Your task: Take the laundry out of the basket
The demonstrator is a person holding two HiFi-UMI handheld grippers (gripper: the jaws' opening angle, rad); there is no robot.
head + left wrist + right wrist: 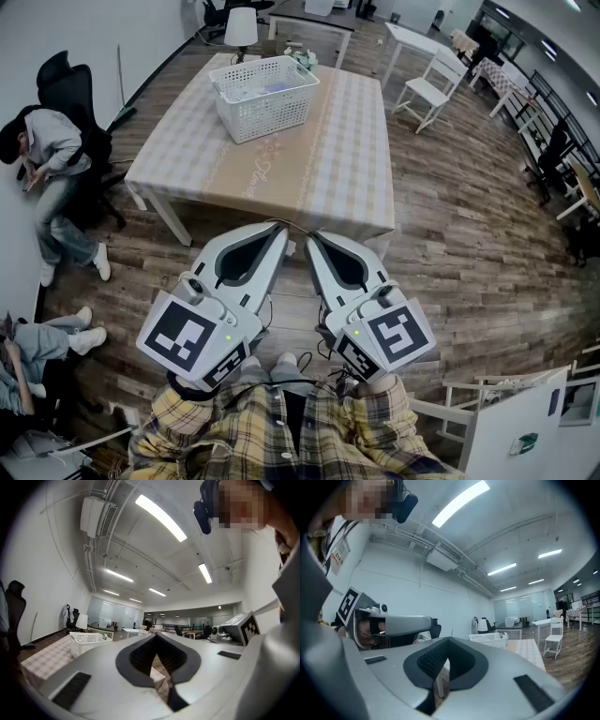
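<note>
1. The left claw was closed tight, tips pressed together with nothing caught between them.
2. The right claw was the same: tips together, nothing held.
3. Both claws were held level, side by side and close in front of the plaid shirt. Each carried its marker cube at the near end.
4. They pointed toward the tabletop. Their tips were close to its near edge and well apart from the basket.
5. The basket, white and latticed, stood upright on the far left part of the tabletop, with neither claw touching it.
6. The laundry lay inside the basket. From where I stood it was only pale and bluish patches below the rim, too small to tell the pieces apart.
7. A checked cloth covered the tabletop and hung over its near edge, with a tan band running from near to far down the middle.
8. A lamp with a white shade stood just past the far left corner.
9. A white chair stood on the wood floor, off to the far right of the tabletop.
10. A person sat bent forward in a dark seat against the left wall, well clear of the tabletop.
11. From the left claw the basket showed low on the left. From the right claw it sat just right of the tips.
</note>
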